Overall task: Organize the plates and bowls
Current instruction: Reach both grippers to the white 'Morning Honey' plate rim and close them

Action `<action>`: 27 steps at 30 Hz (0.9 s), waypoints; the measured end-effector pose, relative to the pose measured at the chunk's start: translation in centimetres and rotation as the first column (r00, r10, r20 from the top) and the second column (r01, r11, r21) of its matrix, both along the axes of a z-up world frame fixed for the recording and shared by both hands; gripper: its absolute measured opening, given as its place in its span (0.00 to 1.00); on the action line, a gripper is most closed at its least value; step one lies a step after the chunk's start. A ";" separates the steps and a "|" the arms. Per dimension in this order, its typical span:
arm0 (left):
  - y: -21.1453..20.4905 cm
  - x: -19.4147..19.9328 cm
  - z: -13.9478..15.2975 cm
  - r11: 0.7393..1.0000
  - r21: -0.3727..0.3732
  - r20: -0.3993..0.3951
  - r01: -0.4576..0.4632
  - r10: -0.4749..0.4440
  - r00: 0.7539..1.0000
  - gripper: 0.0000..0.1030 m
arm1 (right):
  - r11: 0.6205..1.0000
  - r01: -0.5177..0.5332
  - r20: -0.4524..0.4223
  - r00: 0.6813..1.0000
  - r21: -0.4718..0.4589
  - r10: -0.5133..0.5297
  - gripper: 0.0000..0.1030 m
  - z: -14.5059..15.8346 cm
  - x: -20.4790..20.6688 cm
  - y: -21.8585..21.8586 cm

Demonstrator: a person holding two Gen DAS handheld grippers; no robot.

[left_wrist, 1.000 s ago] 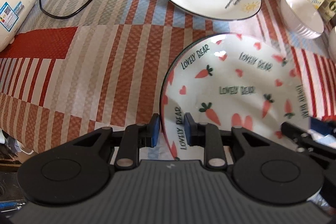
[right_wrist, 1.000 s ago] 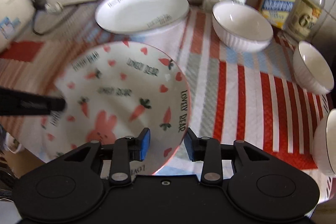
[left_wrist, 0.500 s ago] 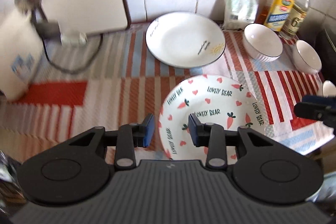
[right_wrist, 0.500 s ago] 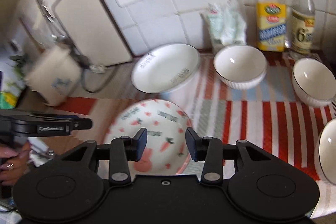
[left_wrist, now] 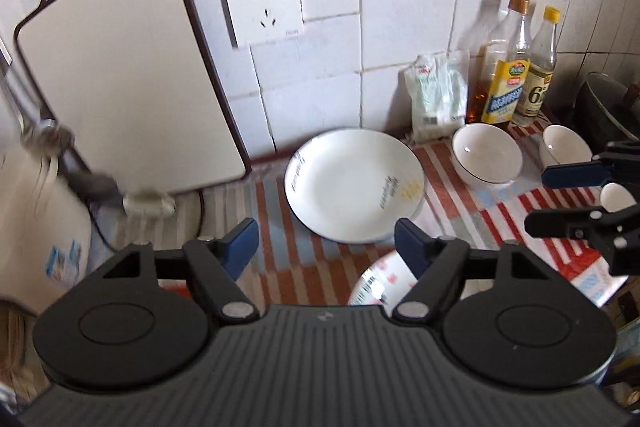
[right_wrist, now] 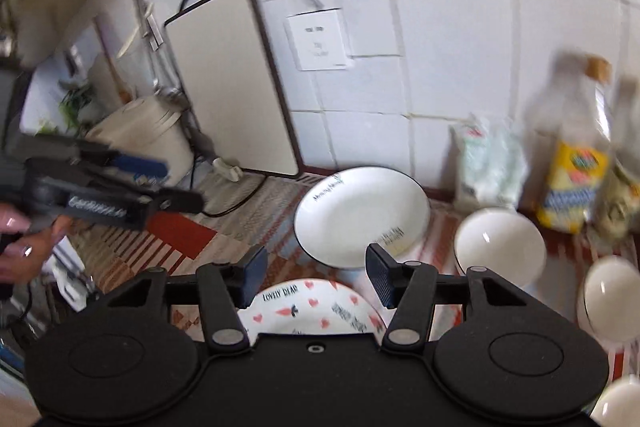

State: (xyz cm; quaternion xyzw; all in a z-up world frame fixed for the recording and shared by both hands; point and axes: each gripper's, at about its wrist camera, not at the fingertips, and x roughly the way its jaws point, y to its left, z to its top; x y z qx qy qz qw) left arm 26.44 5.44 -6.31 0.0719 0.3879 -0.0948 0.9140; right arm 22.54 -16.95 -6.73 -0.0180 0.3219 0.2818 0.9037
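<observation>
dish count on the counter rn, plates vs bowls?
Plates: 2, the white plate and the carrot-print plate
Bowls: 3, the ribbed bowl, the second bowl and the corner bowl, all white
Total: 5

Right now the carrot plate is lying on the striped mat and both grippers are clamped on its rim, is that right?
Not quite. The carrot plate does lie on the striped mat, but neither gripper is clamped on it. The left gripper and the right gripper have just been opening, and each wrist view shows its jaws spread apart with nothing between them, raised above the plate.
</observation>
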 end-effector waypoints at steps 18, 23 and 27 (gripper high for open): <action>4.2 13.3 -9.7 0.985 -0.133 -0.055 0.114 -0.122 0.991 0.75 | 0.941 0.332 -0.059 0.940 -0.060 -0.336 0.58 -7.9 9.8 3.0; 3.2 16.4 -12.8 0.986 -0.105 -0.150 0.130 -0.145 0.978 0.62 | 0.920 0.391 -0.218 0.896 -0.023 -0.387 0.56 -10.6 12.9 2.1; 2.7 18.3 -15.7 0.991 -0.078 -0.260 0.108 -0.124 0.958 0.38 | 0.883 0.470 -0.337 0.830 -0.006 -0.444 0.51 -12.9 14.8 1.4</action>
